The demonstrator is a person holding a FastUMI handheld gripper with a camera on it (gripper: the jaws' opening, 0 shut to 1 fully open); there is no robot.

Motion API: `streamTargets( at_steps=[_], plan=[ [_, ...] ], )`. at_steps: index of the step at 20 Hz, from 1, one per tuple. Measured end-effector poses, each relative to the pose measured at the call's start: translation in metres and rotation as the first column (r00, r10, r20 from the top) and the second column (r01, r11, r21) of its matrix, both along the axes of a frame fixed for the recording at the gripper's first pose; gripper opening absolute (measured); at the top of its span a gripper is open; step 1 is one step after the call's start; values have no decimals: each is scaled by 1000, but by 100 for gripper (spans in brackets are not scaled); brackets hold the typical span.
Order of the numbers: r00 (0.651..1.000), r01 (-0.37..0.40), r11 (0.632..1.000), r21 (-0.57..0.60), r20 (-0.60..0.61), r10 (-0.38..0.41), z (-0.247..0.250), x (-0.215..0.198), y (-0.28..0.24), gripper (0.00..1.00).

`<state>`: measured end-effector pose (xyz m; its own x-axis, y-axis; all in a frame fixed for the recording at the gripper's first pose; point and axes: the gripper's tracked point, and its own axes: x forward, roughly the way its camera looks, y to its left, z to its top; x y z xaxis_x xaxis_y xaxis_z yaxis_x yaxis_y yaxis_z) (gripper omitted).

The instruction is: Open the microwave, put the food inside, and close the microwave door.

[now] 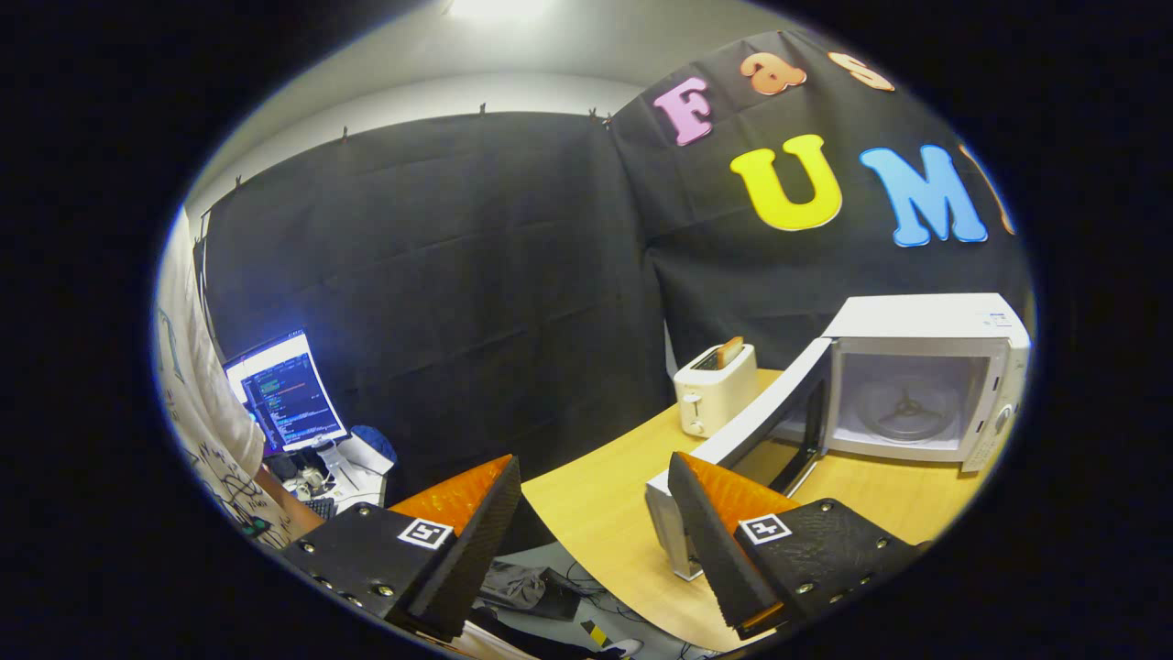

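The microwave stood at the far right end of the desk, its door swung wide open on the left hinge, so that the door's long edge ran from the cavity out toward the near edge of the desk. The cavity was lit and bare, with the turntable showing and no food on it. The gripper hovered off the desk's near left edge, its fingers spread apart and holding nothing; the right finger sat just in front of the door's free end, whether touching it or not could not be told.

A toaster stood at the back edge of the desk, left of the microwave, with a slice of bread standing upright in its slot. That slice was probably the food meant. It lay ahead of the fingers and slightly right, beyond the open door's line, with its broad face upright, so the fingers would likely need to come over the desk and close across its thin sides. Opening looked done; loading and closing were left.
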<state>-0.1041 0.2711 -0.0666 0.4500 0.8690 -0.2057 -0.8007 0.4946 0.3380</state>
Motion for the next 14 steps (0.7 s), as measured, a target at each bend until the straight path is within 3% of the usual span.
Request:
streamTargets(
  at_steps=[7, 14],
  plan=[
    [971, 232, 973, -8, 59, -231, 15, 53, -106, 98],
    [879, 475, 875, -90, 84, -468, -2, 83, -208, 98]
  ],
)
